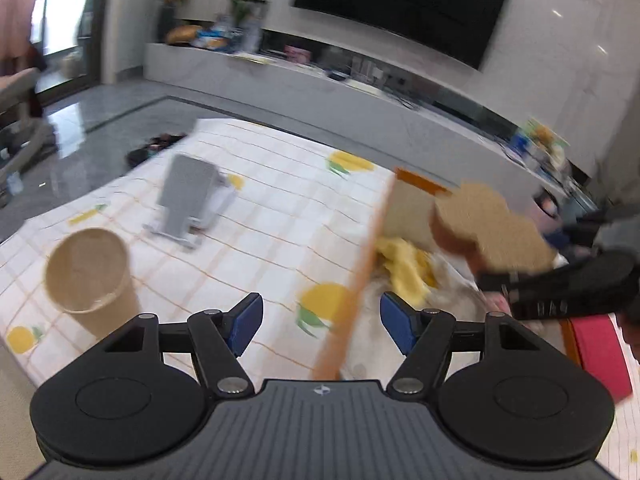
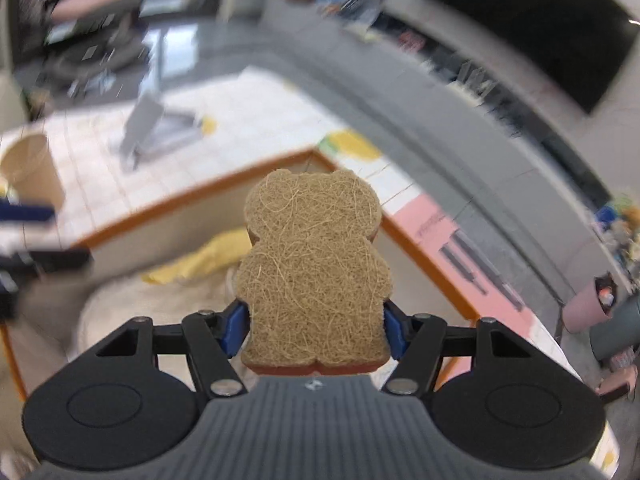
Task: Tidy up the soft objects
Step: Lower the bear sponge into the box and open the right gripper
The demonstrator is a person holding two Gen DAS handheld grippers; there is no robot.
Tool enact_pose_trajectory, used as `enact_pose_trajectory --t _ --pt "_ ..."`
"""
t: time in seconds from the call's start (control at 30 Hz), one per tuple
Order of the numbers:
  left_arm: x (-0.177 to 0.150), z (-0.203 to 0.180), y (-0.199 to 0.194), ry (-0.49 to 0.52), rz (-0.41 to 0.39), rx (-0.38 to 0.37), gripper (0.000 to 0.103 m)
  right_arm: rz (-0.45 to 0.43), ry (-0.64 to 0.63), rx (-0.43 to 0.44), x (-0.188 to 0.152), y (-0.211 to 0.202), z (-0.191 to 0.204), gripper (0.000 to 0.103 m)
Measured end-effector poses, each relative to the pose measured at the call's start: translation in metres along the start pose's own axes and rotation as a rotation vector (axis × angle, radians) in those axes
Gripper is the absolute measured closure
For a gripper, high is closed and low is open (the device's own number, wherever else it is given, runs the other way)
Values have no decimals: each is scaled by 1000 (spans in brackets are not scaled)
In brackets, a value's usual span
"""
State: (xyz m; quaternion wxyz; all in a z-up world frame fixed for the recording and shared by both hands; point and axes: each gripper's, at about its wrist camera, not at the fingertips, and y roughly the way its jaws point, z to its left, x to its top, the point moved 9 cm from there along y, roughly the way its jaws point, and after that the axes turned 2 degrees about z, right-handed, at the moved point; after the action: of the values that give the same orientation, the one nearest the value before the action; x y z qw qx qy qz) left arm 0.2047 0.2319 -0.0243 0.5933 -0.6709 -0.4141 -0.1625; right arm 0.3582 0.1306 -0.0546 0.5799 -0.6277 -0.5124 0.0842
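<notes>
Carrying the bear-shaped sponge (image 2: 314,268) clamped in the right gripper (image 2: 314,326) over the orange-rimmed bin (image 2: 192,196), release low inside (left gripper (image 1: 322,322) wide, empty).

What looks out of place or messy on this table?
Nothing spilled or broken. The yellow cloth lies crumpled in the orange-rimmed box, and the grey stand sits askew on the tablecloth. The paper cup stands upright.

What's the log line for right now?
right hand-held gripper: shut on bear-shaped sponge | over box | left hand-held gripper: open, empty
</notes>
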Motion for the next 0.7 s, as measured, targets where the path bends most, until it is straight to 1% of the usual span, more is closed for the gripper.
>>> enact_pose_trajectory --t 0.03,0.1,0.2,0.33,0.4,0.43,0.47,0.5,0.53,0.6,0.7 --pt "2 3 -1 -13 -8 3 24 34 -40 -1 1 10 2 39" --pt "4 8 0 -30 -8 -11 25 70 -109 27 -1 23 4 39" --pt "3 15 3 -65 6 -19 25 106 -217 -4 1 41 0 39" --pt "3 22 8 -80 14 -11 25 160 -251 -1 -4 61 -16 38" --pt "2 23 10 -80 18 -6 25 204 -254 28 -11 70 -21 38" --pt "2 23 10 -78 20 -6 25 229 -252 23 -15 75 -23 37" --pt "1 23 10 -77 22 -8 25 258 -246 17 -17 79 -25 31" --pt "1 22 10 -77 24 -11 25 268 -238 9 -18 81 -27 26" --pt "0 22 10 -78 25 -16 25 260 -241 0 -15 82 -27 18" --pt "0 21 11 -80 28 -23 26 221 -265 3 -10 72 -30 17" --pt "-1 20 13 -79 30 -14 26 158 -284 -9 -5 44 -40 15"
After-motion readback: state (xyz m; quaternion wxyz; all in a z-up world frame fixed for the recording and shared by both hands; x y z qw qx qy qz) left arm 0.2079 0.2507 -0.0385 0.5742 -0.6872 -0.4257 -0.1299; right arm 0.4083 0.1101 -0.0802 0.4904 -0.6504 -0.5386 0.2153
